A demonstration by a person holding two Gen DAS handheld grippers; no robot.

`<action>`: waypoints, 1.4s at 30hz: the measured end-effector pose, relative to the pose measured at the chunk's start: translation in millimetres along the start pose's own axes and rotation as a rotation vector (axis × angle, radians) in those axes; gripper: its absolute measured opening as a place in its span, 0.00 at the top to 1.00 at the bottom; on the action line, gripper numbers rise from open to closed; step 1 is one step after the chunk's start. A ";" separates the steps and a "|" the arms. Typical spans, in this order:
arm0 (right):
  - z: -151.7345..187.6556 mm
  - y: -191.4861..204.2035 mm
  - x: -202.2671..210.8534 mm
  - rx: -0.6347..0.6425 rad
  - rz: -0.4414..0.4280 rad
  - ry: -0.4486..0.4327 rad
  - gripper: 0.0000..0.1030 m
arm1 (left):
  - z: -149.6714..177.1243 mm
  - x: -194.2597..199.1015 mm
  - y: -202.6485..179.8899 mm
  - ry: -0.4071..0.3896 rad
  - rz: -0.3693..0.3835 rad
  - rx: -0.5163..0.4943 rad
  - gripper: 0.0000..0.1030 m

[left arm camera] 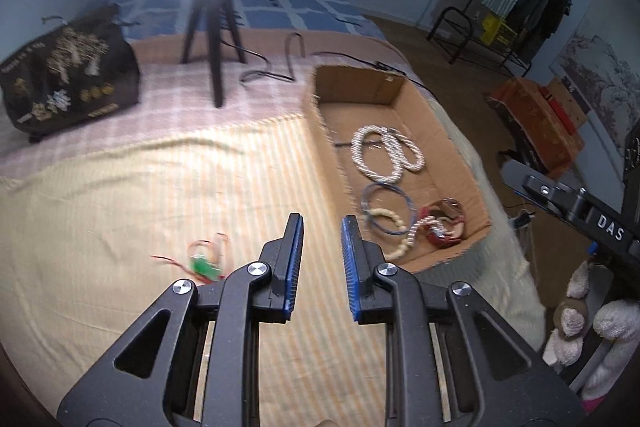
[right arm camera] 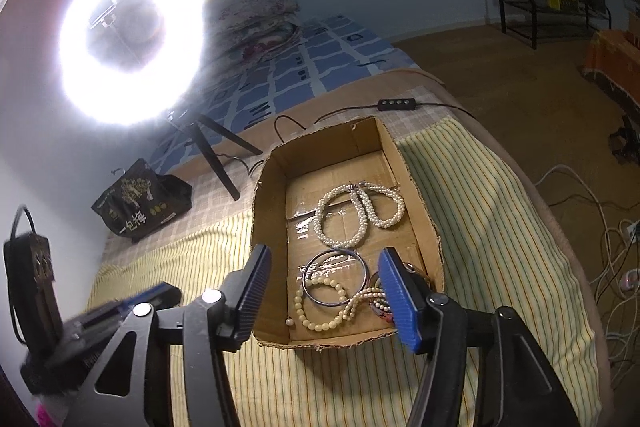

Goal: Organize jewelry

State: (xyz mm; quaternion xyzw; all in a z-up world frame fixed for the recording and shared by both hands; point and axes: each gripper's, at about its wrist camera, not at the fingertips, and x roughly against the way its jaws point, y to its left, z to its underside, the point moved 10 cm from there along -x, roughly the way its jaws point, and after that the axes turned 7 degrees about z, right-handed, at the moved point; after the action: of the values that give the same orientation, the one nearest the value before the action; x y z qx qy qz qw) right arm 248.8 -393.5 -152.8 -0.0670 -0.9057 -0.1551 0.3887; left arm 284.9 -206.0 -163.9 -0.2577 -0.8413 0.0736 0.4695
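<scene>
An open cardboard box [left arm camera: 352, 83] [right arm camera: 272, 227] lies on the striped yellow bedspread. It holds a looped pearl necklace [left arm camera: 384, 155] [right arm camera: 360, 211], a blue metal bangle [left arm camera: 386, 209] [right arm camera: 334, 277], a cream bead bracelet [left arm camera: 400, 235] [right arm camera: 320, 311] and a red bracelet [left arm camera: 444, 223], which is partly hidden behind a finger in the right wrist view. A green piece on red string [left arm camera: 206, 263] lies on the spread, left of my left gripper [left arm camera: 322, 219]. That gripper is open and empty, just left of the box. My right gripper [right arm camera: 325, 251] hangs open over the box's near end, holding nothing.
A ring light [right arm camera: 132, 43] on a black tripod [left arm camera: 212, 39] stands behind the box, its cable and control [right arm camera: 398, 104] trailing past. A black printed bag [left arm camera: 68, 75] [right arm camera: 140, 203] sits at the far left. The bed's edge drops off right of the box; cables [right arm camera: 616, 247] cover the floor.
</scene>
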 end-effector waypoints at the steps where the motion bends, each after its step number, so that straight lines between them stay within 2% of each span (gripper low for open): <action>1: 0.9 2.2 0.8 0.014 0.006 -0.011 0.39 | -0.7 3.6 6.4 -0.005 -0.012 0.000 0.83; 5: 2.1 12.4 2.6 0.066 0.016 -0.042 0.34 | -2.3 19.1 29.5 -0.027 -0.044 0.008 0.83; 10: 3.4 33.3 7.1 0.140 0.007 -0.085 0.17 | 0.6 37.2 52.7 -0.046 -0.091 -0.013 0.82; 12: 4.6 41.4 7.6 0.164 -0.001 -0.098 0.12 | 4.9 41.1 61.8 -0.037 -0.109 -0.012 0.75; 13: 5.5 44.5 7.6 0.171 -0.002 -0.101 0.09 | 7.2 42.5 65.2 -0.032 -0.111 -0.011 0.67; 16: 7.5 56.3 8.1 0.203 -0.005 -0.120 0.04 | 15.6 46.9 75.5 -0.016 -0.117 -0.004 0.65; 22: 12.9 80.7 6.3 0.250 -0.036 -0.120 0.03 | 35.8 48.8 94.3 0.030 -0.102 0.028 0.65; 30: 26.8 108.0 -13.5 0.232 -0.101 0.015 0.03 | 73.5 42.0 101.1 0.120 -0.036 0.063 0.65; 36: 44.0 139.5 -31.1 0.192 -0.203 0.124 0.04 | 103.4 28.4 91.2 0.196 0.033 0.059 0.65; 39: 55.1 153.3 -44.3 0.177 -0.233 0.185 0.14 | 114.1 20.2 89.2 0.223 0.042 0.054 0.65; 40: 58.6 156.7 -48.9 0.173 -0.234 0.203 0.18 | 117.3 17.3 88.5 0.232 0.038 0.044 0.67; 41: 62.6 160.1 -54.4 0.169 -0.233 0.222 0.20 | 119.4 15.3 87.5 0.238 0.035 0.035 0.73; 42: 65.5 162.9 -59.0 0.167 -0.232 0.236 0.21 | 122.1 13.7 86.1 0.244 0.032 0.026 0.74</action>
State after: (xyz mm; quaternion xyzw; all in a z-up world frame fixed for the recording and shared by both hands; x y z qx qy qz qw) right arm 284.1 -218.1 -200.8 0.0891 -0.8652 -0.1301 0.4760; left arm 209.3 -110.9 -252.0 -0.2720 -0.7727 0.0599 0.5704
